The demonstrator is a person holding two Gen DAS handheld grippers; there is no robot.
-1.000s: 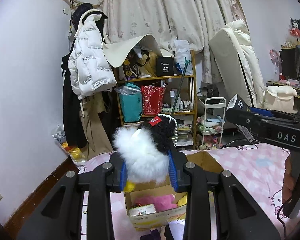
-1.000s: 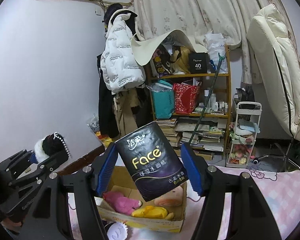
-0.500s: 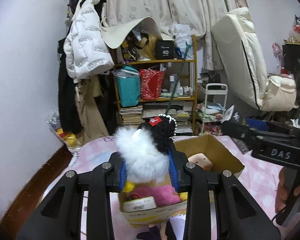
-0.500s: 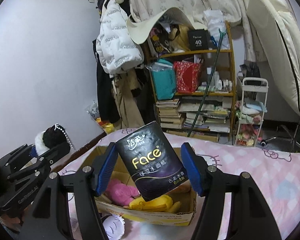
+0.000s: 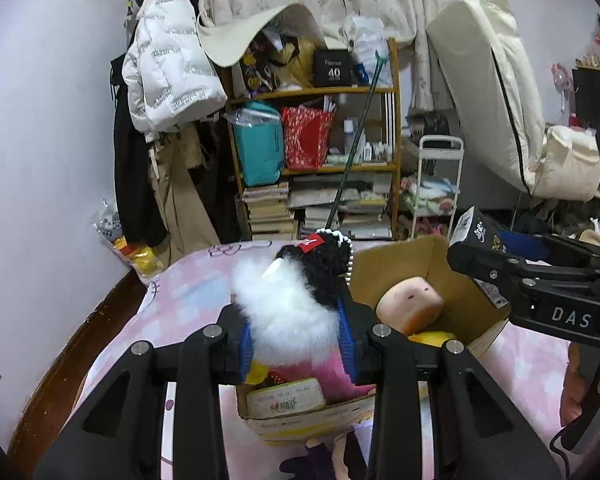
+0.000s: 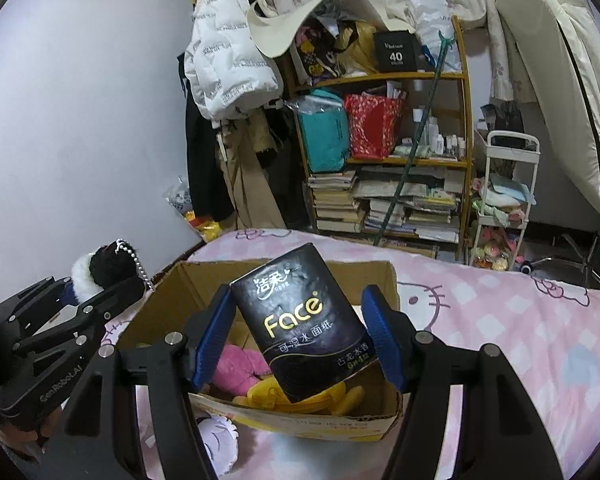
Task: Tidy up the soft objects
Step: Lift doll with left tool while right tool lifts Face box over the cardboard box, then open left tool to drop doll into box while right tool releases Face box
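Observation:
My left gripper [image 5: 296,344] is shut on a fluffy white and black plush toy [image 5: 292,300] with a bead chain, held above the near left corner of an open cardboard box [image 5: 440,264] on the pink bed. My right gripper [image 6: 300,340] is shut on a black tissue pack [image 6: 304,320] marked "Face", held over the same box [image 6: 364,276]. Inside the box lie a pink plush [image 6: 240,368], a yellow plush [image 6: 320,396] and a peach bread-shaped plush [image 5: 410,302]. The left gripper and its toy [image 6: 104,268] show at the left of the right wrist view.
The box sits on a pink Hello Kitty bedsheet [image 6: 520,320]. A white plush [image 6: 216,440] lies on the bed in front of the box. Beyond the bed stand a cluttered wooden shelf [image 5: 320,160], hanging coats [image 5: 168,60] and a white trolley [image 6: 504,200].
Both grippers have come down and forward toward the box, each still holding its object. The box interior now shows more fully, including the peach plush.

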